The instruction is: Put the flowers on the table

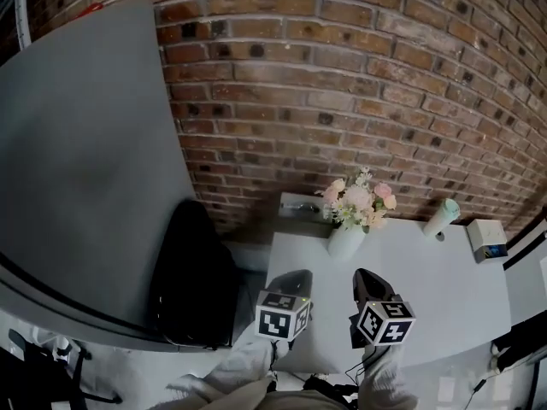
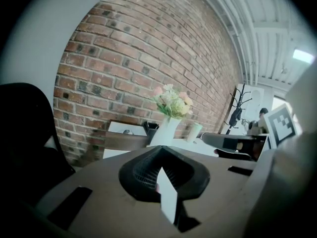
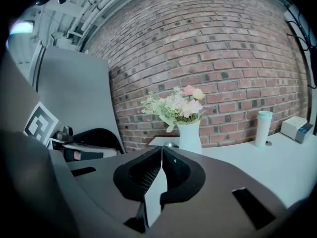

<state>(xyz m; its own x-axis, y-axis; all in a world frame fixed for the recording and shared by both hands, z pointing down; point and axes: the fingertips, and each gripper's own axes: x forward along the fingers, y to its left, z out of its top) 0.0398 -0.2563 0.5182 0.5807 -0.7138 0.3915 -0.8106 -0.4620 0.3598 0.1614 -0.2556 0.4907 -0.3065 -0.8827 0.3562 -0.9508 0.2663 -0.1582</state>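
A bunch of pink and white flowers (image 1: 359, 200) stands upright in a white vase (image 1: 345, 240) on the white table (image 1: 444, 289), near its far left corner. In the right gripper view the flowers (image 3: 176, 105) and the vase (image 3: 189, 137) lie straight ahead, well beyond the jaws. My left gripper (image 1: 298, 278) hovers over the table's near left part, jaws shut and empty (image 2: 160, 148). Beside it my right gripper (image 1: 363, 275) is also shut on nothing (image 3: 161, 148). Both are a short way in front of the vase and touch nothing.
A pale green tumbler (image 1: 441, 217) and a white box (image 1: 487, 239) stand at the table's far right. A black chair (image 1: 192, 272) and a large grey panel (image 1: 85, 169) are to the left. A brick wall (image 1: 359, 84) runs behind the table.
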